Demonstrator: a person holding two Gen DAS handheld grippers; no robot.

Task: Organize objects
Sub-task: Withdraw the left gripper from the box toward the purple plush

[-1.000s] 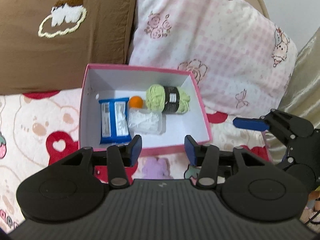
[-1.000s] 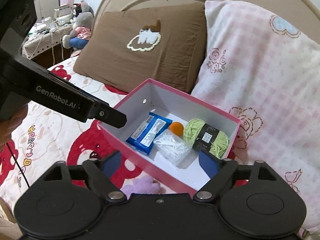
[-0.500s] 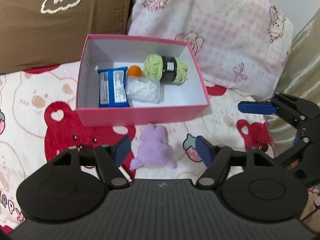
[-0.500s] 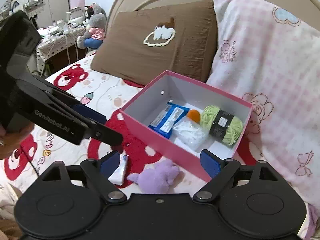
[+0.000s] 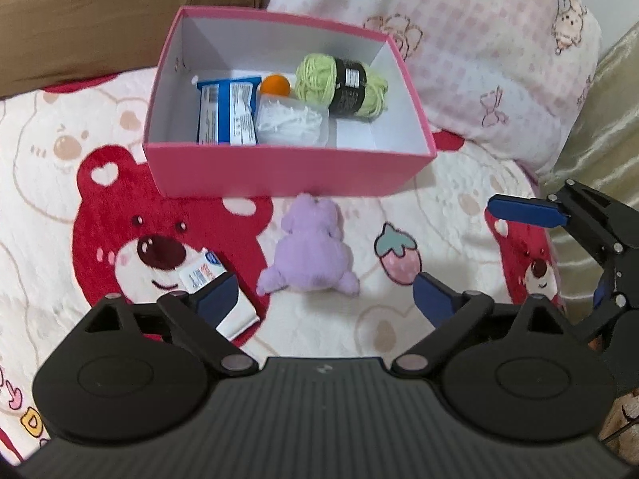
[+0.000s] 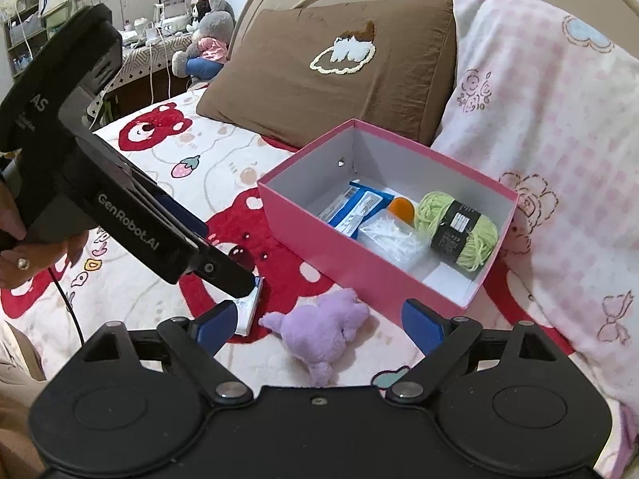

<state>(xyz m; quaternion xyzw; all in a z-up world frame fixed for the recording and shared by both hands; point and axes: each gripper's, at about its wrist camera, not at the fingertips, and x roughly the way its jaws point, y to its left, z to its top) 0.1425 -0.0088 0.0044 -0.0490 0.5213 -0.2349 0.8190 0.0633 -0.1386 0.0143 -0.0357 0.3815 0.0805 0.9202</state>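
Pink cardboard box (image 5: 279, 177), white inside, on a plush bear-print bed cover (image 5: 52, 199). Contents: green yarn skein (image 5: 319, 80) with black paper band, orange ball (image 5: 275, 84), blue-and-white packet (image 5: 225, 113), clear plastic tub (image 5: 293, 123) of white sticks. Just before the box: fuzzy purple plush (image 5: 311, 249); beside it a small white-and-blue packet (image 5: 203, 273), print unreadable. Left tool (image 5: 321, 293), marked "GenRobot.AI", jaws just spread wide, empty, over the plush. Right tool (image 6: 317, 321) spread, empty.
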